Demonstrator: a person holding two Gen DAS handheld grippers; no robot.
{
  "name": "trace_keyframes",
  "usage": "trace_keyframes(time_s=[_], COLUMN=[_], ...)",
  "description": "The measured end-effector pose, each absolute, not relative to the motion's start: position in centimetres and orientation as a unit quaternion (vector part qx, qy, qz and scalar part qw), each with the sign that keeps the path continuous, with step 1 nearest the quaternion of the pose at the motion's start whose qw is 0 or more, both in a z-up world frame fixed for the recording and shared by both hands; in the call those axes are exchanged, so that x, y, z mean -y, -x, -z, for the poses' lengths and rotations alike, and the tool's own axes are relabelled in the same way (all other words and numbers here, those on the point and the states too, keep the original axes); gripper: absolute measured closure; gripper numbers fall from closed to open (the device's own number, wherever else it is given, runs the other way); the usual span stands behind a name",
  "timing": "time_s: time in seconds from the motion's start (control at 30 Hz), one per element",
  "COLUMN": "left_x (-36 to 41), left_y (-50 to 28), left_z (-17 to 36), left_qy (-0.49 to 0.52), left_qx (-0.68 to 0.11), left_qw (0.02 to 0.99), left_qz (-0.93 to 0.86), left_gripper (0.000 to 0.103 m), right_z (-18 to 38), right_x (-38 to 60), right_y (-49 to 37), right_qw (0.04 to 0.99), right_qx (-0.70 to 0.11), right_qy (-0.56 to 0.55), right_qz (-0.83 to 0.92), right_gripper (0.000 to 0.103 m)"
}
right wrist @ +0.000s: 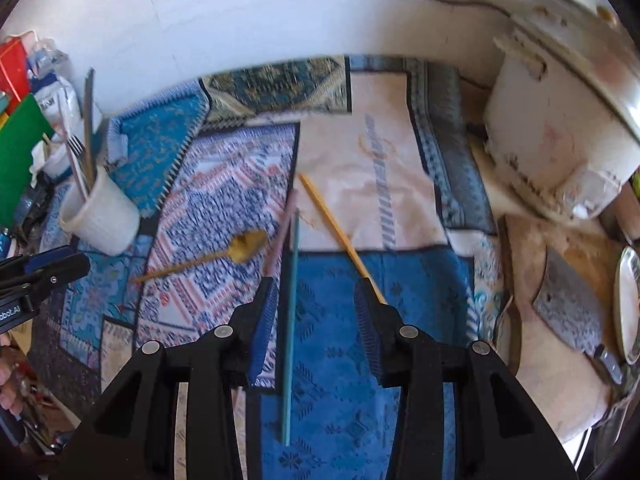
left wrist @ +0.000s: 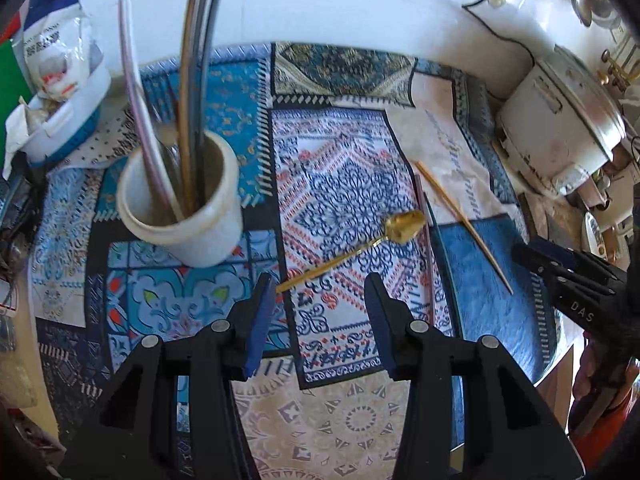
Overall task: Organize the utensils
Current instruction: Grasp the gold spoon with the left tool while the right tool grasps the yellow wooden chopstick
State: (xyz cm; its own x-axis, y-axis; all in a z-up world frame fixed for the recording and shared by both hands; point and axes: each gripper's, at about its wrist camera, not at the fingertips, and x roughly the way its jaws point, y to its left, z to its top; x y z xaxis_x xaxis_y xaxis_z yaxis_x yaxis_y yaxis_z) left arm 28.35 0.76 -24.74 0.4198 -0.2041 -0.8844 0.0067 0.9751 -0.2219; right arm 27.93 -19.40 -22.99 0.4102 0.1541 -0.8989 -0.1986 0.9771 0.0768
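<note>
A white cup (left wrist: 188, 208) holds several chopsticks and a fork, left of centre on the patterned cloth; it also shows in the right wrist view (right wrist: 104, 216). A gold spoon (left wrist: 360, 246) lies on the cloth just beyond my open left gripper (left wrist: 320, 292); it shows in the right view too (right wrist: 224, 254). A teal chopstick (right wrist: 291, 320), a pink chopstick (right wrist: 282, 232) and a gold chopstick (right wrist: 340, 236) lie loose. My right gripper (right wrist: 314, 300) is open, low over the teal chopstick, which runs between its fingers.
A white rice cooker (left wrist: 560, 120) stands at the back right. A cleaver (right wrist: 572, 304) lies on a wooden board, with a plate (right wrist: 630, 304) at the right edge. A white tub with plastic bags (left wrist: 60, 92) sits at the back left.
</note>
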Motion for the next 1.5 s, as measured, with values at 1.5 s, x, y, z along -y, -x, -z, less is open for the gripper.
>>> trace_keyframes(time_s=[1.5], left_x=[12.6], left_y=[-39.7], left_z=[33.6], left_qy=[-0.124], left_qx=[-0.592], left_qw=[0.777], left_qz=[0.173], left_gripper=[0.047], right_z=[29.8], right_x=[21.8], right_y=[-36.9], right_qw=[0.79], right_qx=[-0.596], right_qy=[0.036], right_qz=[-0.141], right_gripper=[0.066])
